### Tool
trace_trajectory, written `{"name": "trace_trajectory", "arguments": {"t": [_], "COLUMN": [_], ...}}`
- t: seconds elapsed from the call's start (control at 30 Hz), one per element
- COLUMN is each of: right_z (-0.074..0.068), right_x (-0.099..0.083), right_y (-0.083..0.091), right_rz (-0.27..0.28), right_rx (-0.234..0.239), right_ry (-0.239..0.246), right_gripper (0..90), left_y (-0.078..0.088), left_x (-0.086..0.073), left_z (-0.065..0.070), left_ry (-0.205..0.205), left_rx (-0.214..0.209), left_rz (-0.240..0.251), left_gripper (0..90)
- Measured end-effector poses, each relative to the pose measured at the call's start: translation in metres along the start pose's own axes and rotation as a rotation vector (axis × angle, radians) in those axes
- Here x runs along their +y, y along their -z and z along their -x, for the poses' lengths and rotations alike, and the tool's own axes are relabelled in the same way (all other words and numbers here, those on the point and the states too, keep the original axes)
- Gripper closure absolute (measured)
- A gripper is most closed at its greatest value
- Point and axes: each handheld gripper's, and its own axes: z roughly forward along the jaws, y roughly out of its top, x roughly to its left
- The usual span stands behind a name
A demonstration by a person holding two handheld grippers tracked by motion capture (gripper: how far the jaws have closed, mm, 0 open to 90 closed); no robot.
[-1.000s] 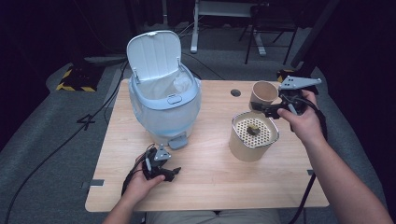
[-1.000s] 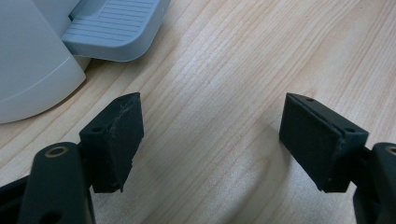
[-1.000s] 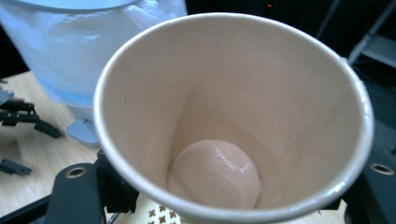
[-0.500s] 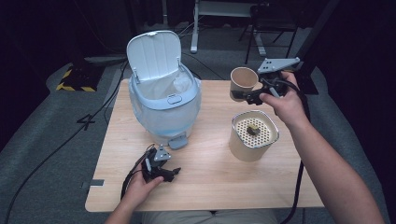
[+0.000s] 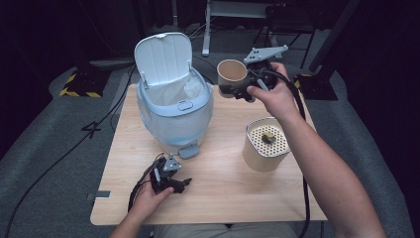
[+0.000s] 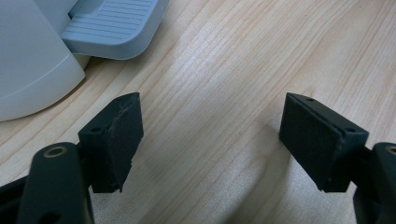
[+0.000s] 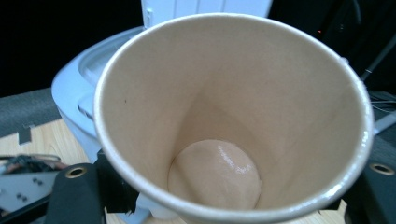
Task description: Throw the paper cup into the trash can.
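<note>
A tan paper cup (image 5: 232, 75) hangs in the air beside the rim of the pale blue pedal bin (image 5: 174, 111), whose lid stands open with a white liner inside. My right gripper (image 5: 236, 91) is shut on the cup's wall. Seen from the right gripper view, the cup (image 7: 233, 116) is empty, its squeezed mouth close to the camera and the bin (image 7: 79, 84) behind it. My left gripper (image 5: 182, 184) rests on the table near the front, below the bin's pedal (image 5: 188, 150). The left gripper (image 6: 210, 140) is open, bare wood between its pads, the pedal (image 6: 114, 28) just ahead.
A beige canister (image 5: 267, 145) with a perforated top and a small dark piece on it stands on the wooden table (image 5: 223, 198) right of centre, under my right forearm. Cables trail from both grippers. A dark floor and stand legs lie beyond the table.
My right gripper has carried the cup up and leftward from beside the canister toward the bin's open top. The left gripper has stayed in place.
</note>
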Motion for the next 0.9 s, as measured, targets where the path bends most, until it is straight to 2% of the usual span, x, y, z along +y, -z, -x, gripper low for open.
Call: {"name": "trace_trajectory", "arguments": {"t": [0.37, 0.5, 0.67, 0.73, 0.9], "right_z": [-0.02, -0.031, -0.044, -0.046, -0.051], "right_x": [0.018, 0.026, 0.033, 0.036, 0.038], "right_y": [-0.054, -0.071, -0.089, -0.095, -0.11], "right_rz": [0.038, 0.061, 0.081, 0.086, 0.043], "right_rx": [0.049, 0.034, -0.025, -0.025, -0.047], "right_ry": [-0.038, -0.055, -0.081, -0.093, -0.074], "right_gripper": [28.0, 27.9, 27.6, 27.5, 27.4], "left_y": [-0.001, -0.001, -0.001, -0.001, -0.001], "left_x": [0.001, 0.001, 0.001, 0.001, 0.001], "left_z": [-0.001, -0.001, -0.001, -0.001, -0.001], "left_ry": [-0.002, -0.004, -0.002, -0.002, -0.002], "left_rx": [-0.003, -0.002, -0.002, -0.002, -0.003], "left_rz": [0.0, -0.002, -0.002, -0.002, -0.002], "left_gripper": [21.6, 21.6, 21.6, 21.6, 21.6]}}
